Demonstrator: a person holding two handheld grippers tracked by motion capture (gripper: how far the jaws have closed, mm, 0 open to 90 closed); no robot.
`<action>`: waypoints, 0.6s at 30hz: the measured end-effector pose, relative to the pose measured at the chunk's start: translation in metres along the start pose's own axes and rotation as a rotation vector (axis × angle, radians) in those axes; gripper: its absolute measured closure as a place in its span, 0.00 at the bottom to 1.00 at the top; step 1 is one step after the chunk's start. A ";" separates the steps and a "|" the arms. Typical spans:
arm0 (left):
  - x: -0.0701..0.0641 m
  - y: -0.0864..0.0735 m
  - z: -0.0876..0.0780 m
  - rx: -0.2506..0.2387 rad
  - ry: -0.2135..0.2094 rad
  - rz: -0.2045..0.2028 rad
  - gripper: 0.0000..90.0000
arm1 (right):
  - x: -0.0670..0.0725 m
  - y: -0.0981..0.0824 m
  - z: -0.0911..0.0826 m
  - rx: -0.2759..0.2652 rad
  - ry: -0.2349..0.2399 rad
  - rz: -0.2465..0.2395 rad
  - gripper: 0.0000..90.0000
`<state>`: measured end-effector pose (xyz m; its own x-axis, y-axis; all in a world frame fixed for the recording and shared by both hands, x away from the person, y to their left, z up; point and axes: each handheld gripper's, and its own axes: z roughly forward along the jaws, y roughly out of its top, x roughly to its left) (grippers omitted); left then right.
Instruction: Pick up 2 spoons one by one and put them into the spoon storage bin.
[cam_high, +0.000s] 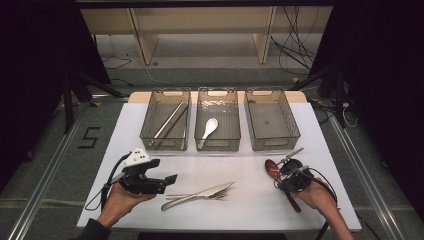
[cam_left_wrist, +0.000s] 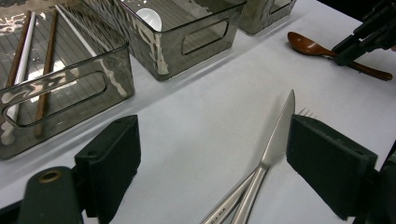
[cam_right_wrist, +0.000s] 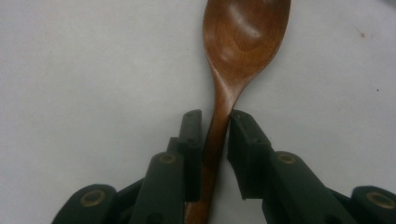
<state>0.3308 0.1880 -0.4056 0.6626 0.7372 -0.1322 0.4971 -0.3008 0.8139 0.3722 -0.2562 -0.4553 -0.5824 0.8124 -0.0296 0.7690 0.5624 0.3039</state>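
Wooden spoon lies near the right edge of the bench, bowl pointing toward the far side, handle running back toward the near right corner.

Starting at the left: the left claw hovers over the bench's near left part, its jaws standing wide apart with nothing between the pads; from the left gripper view the bare white surface shows between them. Just right of it, near the middle of the near edge, a knife and a fork lie crossed, touching each other. Along the far edge three clear bins sit in a row: the left bin holds chopsticks, the middle bin holds a white spoon, and the right bin stands nearest the wooden spoon.

At the right, the right claw straddles the spoon's neck, just below the bowl. Its left pad lies against the handle and the tip of its right pad touches the other side, so the jaws are clamped on the wooden spoon, which rests flat on the bench.
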 end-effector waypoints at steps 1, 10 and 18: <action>0.000 0.000 0.000 -0.002 0.000 -0.002 0.19 | 0.000 0.000 0.000 -0.001 0.002 -0.001 0.87; 0.001 0.000 -0.002 -0.005 0.006 -0.004 0.19 | 0.002 0.001 -0.001 -0.003 -0.003 -0.016 0.91; 0.002 -0.001 -0.003 -0.008 0.009 -0.003 0.19 | 0.003 0.002 -0.016 -0.088 0.020 -0.013 0.91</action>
<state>0.3299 0.1910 -0.4049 0.6565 0.7431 -0.1294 0.4939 -0.2938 0.8184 0.3680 -0.2554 -0.4400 -0.5979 0.8015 -0.0153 0.7360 0.5564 0.3857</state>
